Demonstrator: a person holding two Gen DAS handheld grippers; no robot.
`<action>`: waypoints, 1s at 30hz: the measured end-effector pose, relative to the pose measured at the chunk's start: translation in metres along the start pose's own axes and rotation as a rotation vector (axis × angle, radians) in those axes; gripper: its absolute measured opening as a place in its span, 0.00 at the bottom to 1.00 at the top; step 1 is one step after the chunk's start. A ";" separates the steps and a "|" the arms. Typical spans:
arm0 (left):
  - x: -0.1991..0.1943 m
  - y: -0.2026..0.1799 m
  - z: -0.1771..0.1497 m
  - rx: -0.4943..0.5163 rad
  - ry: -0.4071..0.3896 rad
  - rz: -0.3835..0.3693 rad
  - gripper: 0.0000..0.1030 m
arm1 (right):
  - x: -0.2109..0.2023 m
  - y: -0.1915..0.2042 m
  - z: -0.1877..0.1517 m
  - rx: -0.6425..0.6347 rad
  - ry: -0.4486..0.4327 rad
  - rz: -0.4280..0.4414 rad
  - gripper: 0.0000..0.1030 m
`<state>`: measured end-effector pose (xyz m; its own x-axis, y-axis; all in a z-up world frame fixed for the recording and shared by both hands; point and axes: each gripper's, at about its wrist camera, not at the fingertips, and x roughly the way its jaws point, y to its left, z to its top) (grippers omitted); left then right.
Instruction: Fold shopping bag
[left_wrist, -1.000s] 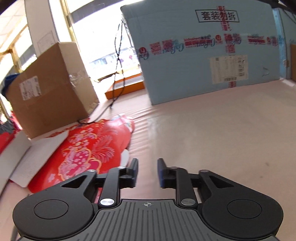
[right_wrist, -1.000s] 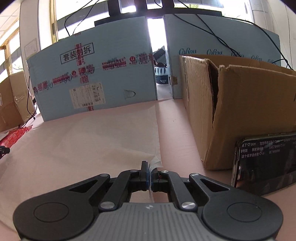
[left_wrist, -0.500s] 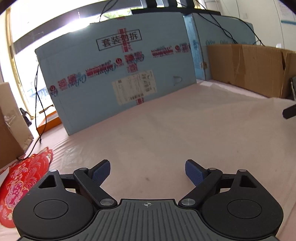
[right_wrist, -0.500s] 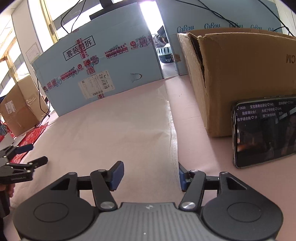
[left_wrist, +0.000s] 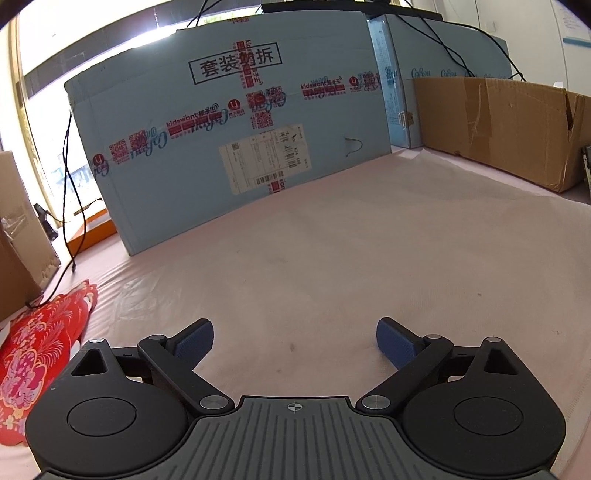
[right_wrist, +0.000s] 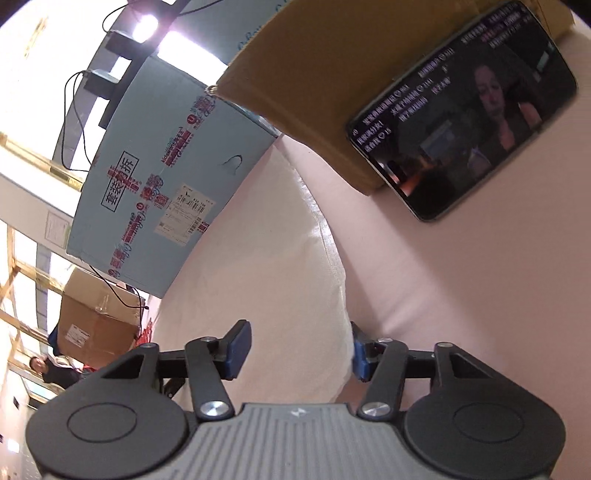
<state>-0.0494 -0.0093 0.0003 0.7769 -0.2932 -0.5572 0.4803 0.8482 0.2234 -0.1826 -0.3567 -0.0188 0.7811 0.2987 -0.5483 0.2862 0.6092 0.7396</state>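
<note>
Listing: shopping bag (left_wrist: 369, 258), pale, flat on the pink table (right_wrist: 480, 277). Our left gripper (left_wrist: 294, 341) opens, empty, above it. Our right gripper (right_wrist: 301, 345) closes around its right edge; we risk pinching the tablecloth too.

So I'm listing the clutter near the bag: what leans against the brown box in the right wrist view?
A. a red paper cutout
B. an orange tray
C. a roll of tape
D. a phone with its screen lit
D: the phone stands on its long edge against the side of the brown box, its screen lit, beyond the edge of the white bag.
</note>
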 end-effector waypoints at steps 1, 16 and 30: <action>0.000 0.000 0.000 0.000 0.000 -0.001 0.94 | 0.002 -0.002 -0.002 0.006 -0.006 -0.003 0.34; 0.000 0.000 0.000 0.002 0.001 0.005 0.96 | 0.008 0.017 -0.010 -0.107 -0.172 0.092 0.01; -0.013 0.046 -0.004 -0.183 -0.070 0.070 0.97 | 0.080 0.119 -0.029 -0.325 0.026 0.425 0.01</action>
<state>-0.0394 0.0349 0.0149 0.8353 -0.2550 -0.4871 0.3470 0.9317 0.1072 -0.1022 -0.2394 0.0139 0.7753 0.5842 -0.2399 -0.2421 0.6258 0.7415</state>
